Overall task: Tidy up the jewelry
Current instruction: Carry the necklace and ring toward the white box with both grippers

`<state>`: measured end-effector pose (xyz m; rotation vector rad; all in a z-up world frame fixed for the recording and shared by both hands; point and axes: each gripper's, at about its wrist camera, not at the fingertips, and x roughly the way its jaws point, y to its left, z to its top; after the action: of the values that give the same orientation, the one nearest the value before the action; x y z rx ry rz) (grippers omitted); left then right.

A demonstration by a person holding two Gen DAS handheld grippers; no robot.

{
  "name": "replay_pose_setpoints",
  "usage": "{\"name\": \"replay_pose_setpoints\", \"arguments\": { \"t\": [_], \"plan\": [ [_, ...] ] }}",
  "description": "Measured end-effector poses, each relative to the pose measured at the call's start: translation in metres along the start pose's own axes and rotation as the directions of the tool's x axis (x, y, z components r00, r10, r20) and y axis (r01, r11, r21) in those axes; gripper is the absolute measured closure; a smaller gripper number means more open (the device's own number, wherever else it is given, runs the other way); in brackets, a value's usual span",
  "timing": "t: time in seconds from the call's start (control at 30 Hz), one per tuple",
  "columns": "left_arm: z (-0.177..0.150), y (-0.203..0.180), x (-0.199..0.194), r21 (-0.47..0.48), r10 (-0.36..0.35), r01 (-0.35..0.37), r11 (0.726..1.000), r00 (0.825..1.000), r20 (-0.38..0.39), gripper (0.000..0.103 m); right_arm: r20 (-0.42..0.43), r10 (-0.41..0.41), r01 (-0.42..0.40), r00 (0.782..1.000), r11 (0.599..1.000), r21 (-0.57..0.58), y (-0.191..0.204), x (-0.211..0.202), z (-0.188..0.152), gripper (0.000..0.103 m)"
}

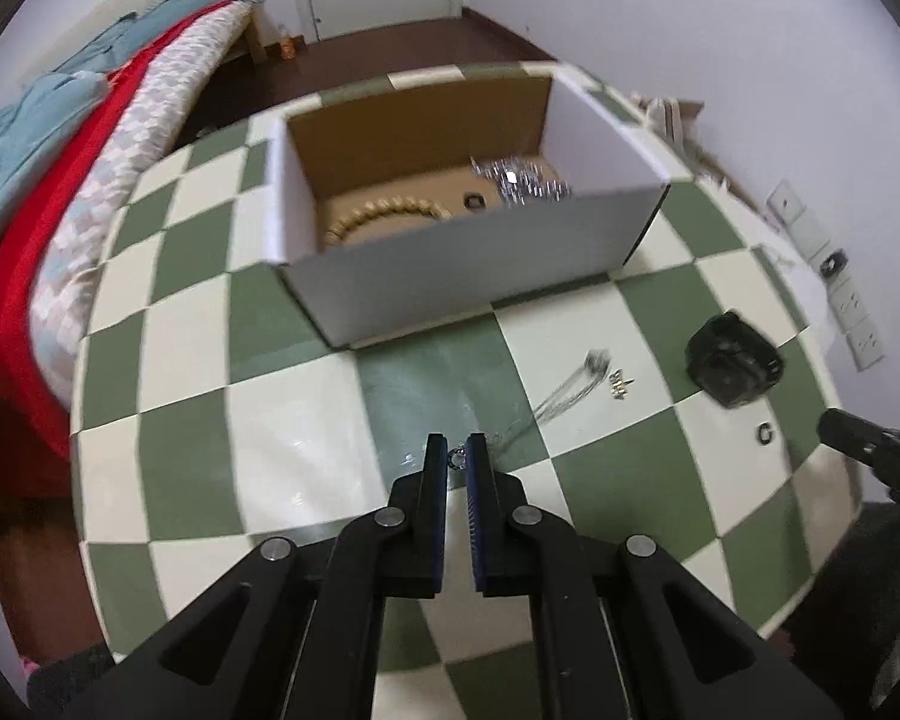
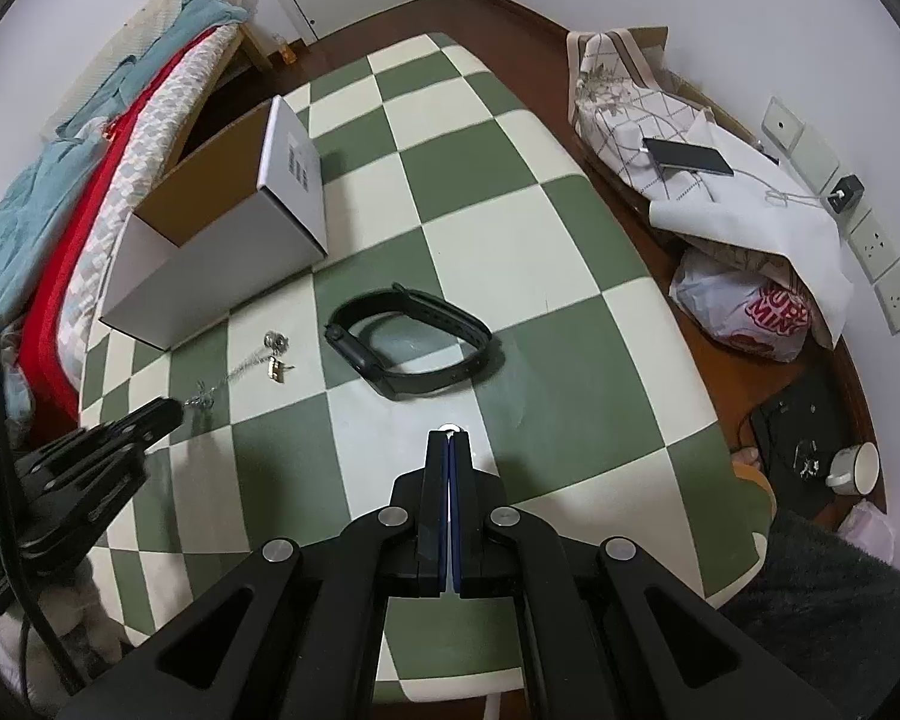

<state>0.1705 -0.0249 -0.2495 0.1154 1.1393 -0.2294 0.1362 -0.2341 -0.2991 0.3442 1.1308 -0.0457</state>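
Left black two-finger gripper (image 1: pixel 457 450) pinching thin silver chain necklace (image 1: pixel 561 399); right black gripper (image 2: pixel 450 435) clenched on small white ring (image 2: pixel 449 428).

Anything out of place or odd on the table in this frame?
Nothing looks spilled or damaged. Loose pieces lie outside the white box: a silver chain, a small gold piece and a black watch. The left gripper is closing on the chain's end; the right gripper pinches something small and white.

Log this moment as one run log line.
left gripper: closing on silver chain | right gripper: shut on small white piece | black watch: on table | box: open
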Motion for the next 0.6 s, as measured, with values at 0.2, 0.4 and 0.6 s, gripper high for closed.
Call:
{"name": "replay_pose_setpoints", "arguments": {
  "t": [0.2,0.4,0.6],
  "plan": [
    [0.006,0.005,-0.044,-0.008,0.007,-0.006,1.0,0.998,0.063,0.099,0.026,0.038,-0.037,0.999,0.999,-0.007,0.003,-0.019,0.006,0.103],
    [0.015,0.013,-0.069,-0.035,0.034,-0.03,0.999,0.993,0.112,0.099,0.022,0.096,-0.097,0.995,0.993,0.06,-0.02,-0.02,0.009,0.103],
    [0.013,0.02,-0.061,-0.069,0.047,-0.041,0.997,0.995,0.087,0.099,-0.055,0.1,-0.1,0.994,0.995,0.005,-0.016,0.017,0.001,0.101]
  ]
}}
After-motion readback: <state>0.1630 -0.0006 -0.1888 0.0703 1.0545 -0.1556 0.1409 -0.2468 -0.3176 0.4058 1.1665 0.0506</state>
